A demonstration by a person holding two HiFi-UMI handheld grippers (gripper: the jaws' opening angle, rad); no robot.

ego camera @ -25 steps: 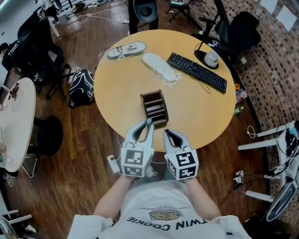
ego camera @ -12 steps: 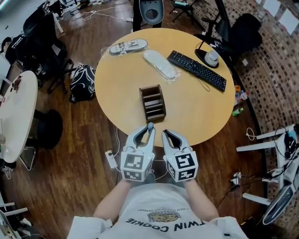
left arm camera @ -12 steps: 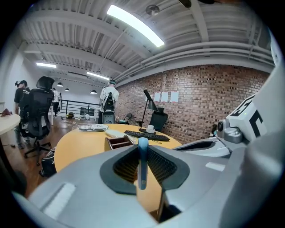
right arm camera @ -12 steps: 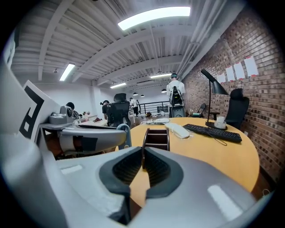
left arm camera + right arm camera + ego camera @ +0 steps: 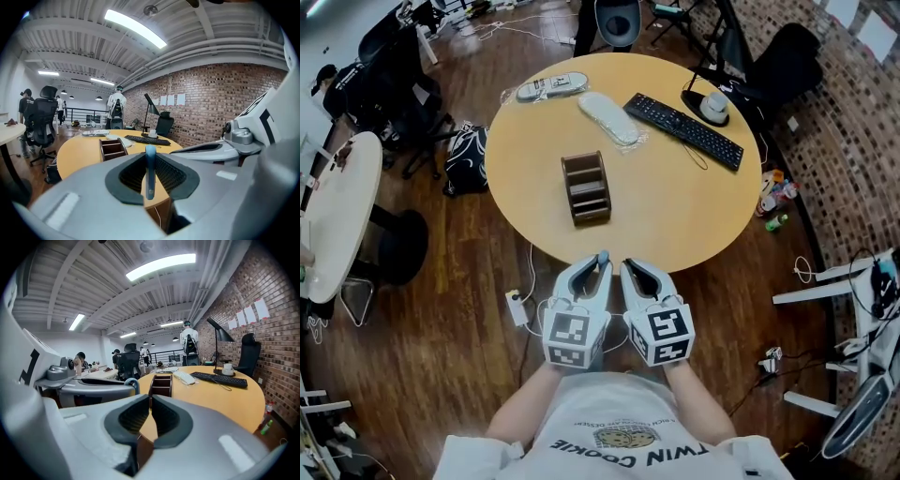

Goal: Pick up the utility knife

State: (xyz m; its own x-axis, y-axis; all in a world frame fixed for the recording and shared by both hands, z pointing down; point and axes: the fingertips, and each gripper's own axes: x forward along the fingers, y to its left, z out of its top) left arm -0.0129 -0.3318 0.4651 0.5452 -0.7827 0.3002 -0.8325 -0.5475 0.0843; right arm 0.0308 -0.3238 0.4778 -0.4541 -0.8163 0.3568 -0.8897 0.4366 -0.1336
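Spreading across the middle of the head view, the round wooden bench (image 5: 694,206) carries a black keyboard (image 5: 684,131) towards its far right and a small brown rack (image 5: 585,187) with open slots nearer the middle. A pale wrapped bundle (image 5: 611,118) lies beyond the rack.

Both tools hang side by side off the bench's near edge, over the wooden floor (image 5: 441,309), well apart from the rack. The left gripper (image 5: 598,265) has its fingers (image 5: 125,176) clenched on the utility knife (image 5: 150,171), a slim blue handle that stands upright in the gap with a dark pad against each side. Its rounded tip pokes just above the fingertips. The right gripper (image 5: 630,268) carries nothing. Its fingers (image 5: 169,419) are pressed together, tip to tip, with only the bench edge showing past them.

The pick-up itself looks finished, since the knife is off the bench and clear of everything on it. Whether a blade is out cannot be told from here. What comes next seems to call for a steady squeeze on that thin handle, so it neither tilts nor slides down between the pads. The empty tool should stay out of its way.
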